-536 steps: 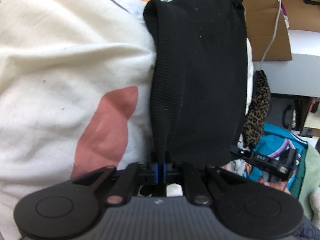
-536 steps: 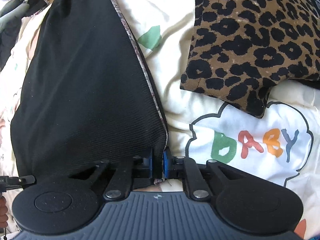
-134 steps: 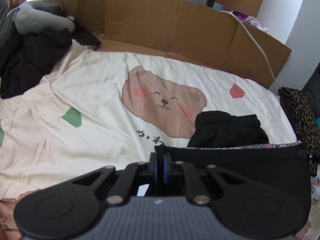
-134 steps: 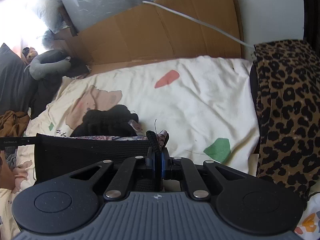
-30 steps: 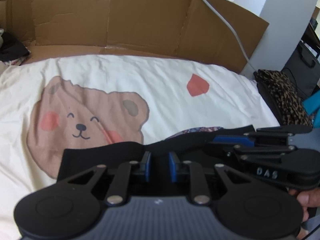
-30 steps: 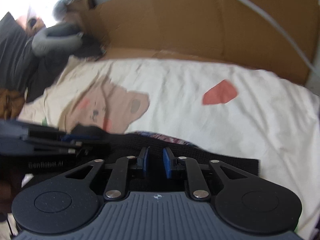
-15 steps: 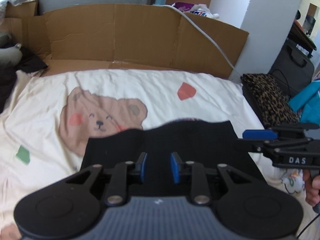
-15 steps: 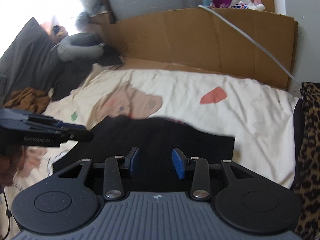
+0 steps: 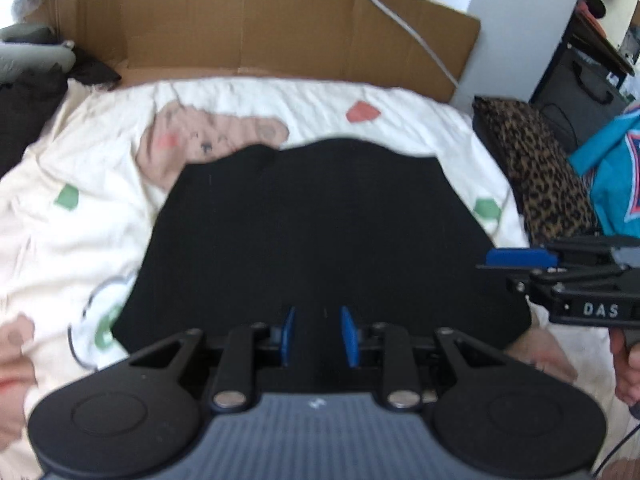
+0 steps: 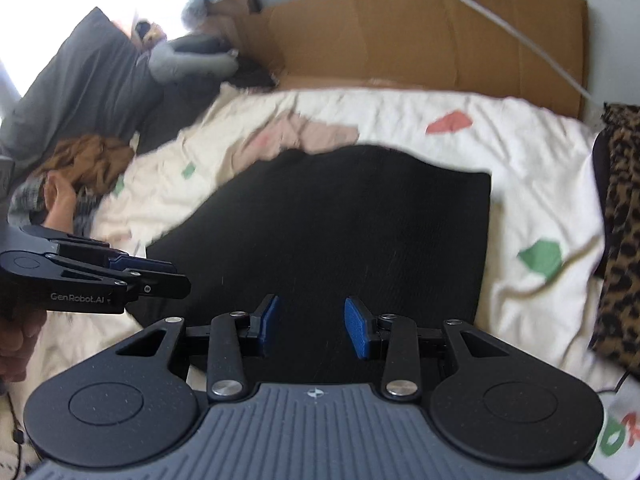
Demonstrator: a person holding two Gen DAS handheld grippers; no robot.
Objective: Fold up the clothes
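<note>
On the bed point(image 9: 100, 152), black garment point(image 9: 320, 232) lies flat; your left tongs point(image 9: 318, 336) and right tongs point(image 10: 312, 326) gape, holding nothing. Regrabbing one layer could undo it.

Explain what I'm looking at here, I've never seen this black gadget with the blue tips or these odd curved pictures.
No robot arm here: a person holds one hand-held gripper in each hand, each with a fisheye camera looking along its two fingers. One picture is from the left gripper, the other from the right gripper. The blue pieces are the finger pads. Both grippers are open and hold nothing. Ahead lies a folded black knit garment, spread flat on a cream bedsheet printed with a bear. A leopard-print cloth sits at the bed's right edge, and brown cardboard stands behind.
</note>
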